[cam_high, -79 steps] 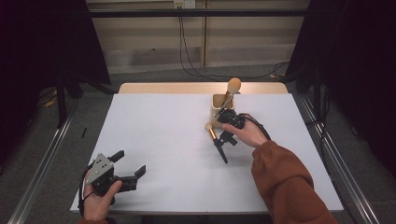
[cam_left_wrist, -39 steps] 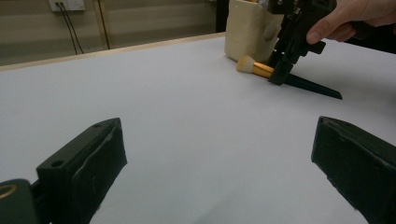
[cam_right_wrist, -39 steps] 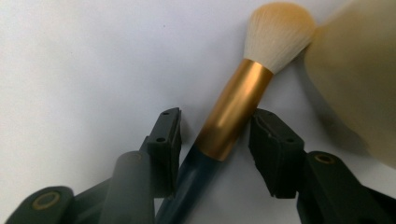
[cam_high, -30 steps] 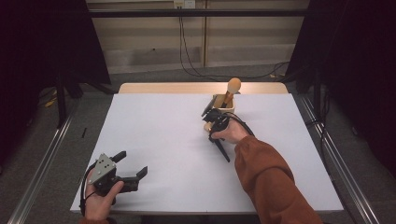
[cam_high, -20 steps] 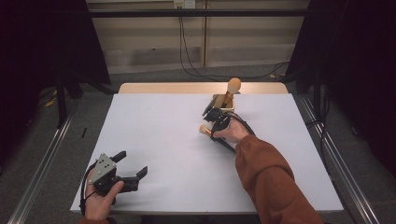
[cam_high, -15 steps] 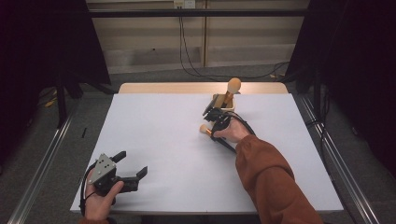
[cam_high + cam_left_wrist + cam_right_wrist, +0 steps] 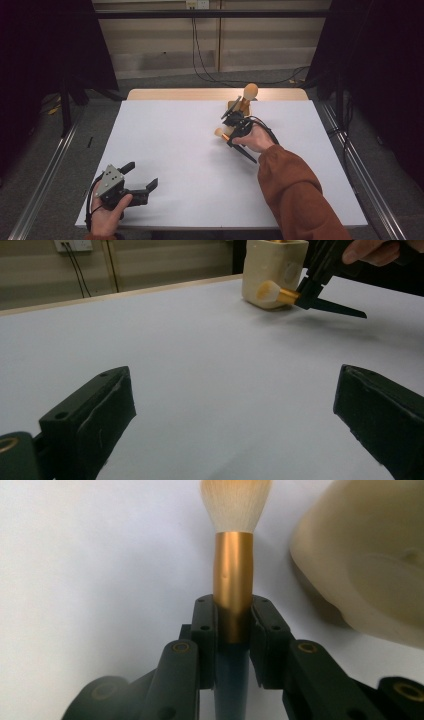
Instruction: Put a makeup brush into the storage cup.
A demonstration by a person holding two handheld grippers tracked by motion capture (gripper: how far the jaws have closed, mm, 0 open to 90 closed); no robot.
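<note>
A makeup brush [image 7: 221,132] with pale bristles, a gold ferrule and a long black handle hangs just above the white table [image 7: 175,150]. My right gripper [image 7: 231,131] is shut on its ferrule. In the right gripper view the jaws clamp the gold ferrule [image 7: 233,570], with the bristles pointing away from my right gripper [image 7: 233,625]. A cream holder [image 7: 235,106] stands just behind, with another round-headed brush [image 7: 250,92] upright in it. My left gripper [image 7: 141,175] rests open near the front left corner, with nothing between its jaws.
The left gripper view looks across bare white tabletop from my left gripper [image 7: 235,410] to the holder [image 7: 272,265] and the held brush [image 7: 280,292]. A wooden strip [image 7: 175,94] edges the table's far side. Metal rails [image 7: 45,175] run along the floor on both sides.
My right hand has shifted a little left toward the holder, and the brush has swung with it, its bristles now pointing more to the left. The left gripper has stayed put.
</note>
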